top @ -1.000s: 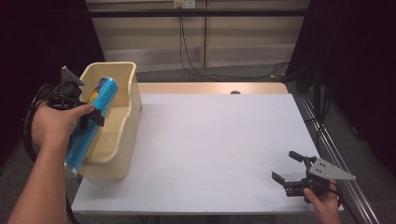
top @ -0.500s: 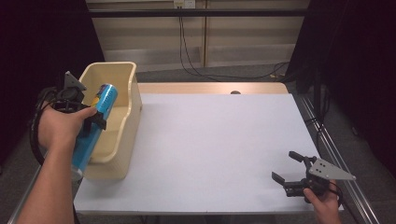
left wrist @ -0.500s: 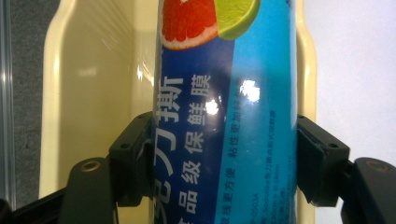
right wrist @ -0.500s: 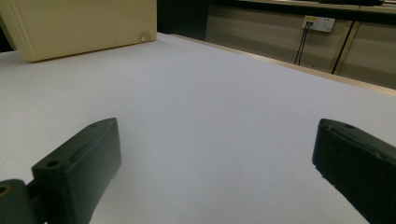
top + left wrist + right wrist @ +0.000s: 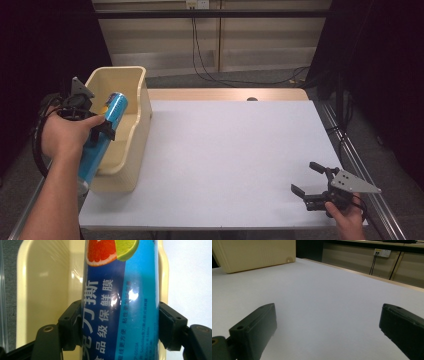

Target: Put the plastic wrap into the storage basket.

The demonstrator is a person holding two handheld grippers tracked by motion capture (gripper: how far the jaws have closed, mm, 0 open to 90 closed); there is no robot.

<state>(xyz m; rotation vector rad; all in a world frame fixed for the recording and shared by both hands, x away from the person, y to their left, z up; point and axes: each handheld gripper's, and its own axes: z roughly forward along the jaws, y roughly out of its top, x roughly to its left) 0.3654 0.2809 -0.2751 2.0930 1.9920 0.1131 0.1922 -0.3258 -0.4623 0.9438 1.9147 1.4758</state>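
A long blue tube of cling film (image 5: 102, 134), printed with fruit and Chinese lettering (image 5: 120, 305), hangs tilted over the cream plastic bin (image 5: 142, 107) at the table's left edge. My left gripper (image 5: 102, 127) is shut on the tube's middle, with a black pad pressing on each side of it. The tube's upper end points into the bin (image 5: 45, 285); its lower end sticks out past the bin's near wall. My right gripper (image 5: 307, 180) rests open near the table's front right corner, its fingers (image 5: 254, 327) wide apart over bare white table.
The white table top (image 5: 230, 150) stretches between the bin and the right gripper. A wooden strip and a small dark knob (image 5: 252, 99) lie at the far edge. Cables (image 5: 200, 55) hang on the wall behind. A metal rail (image 5: 350, 150) runs along the right side.
The left hand has shifted the tube slightly toward the near side and left, still over the bin. The right gripper has stayed where it was.
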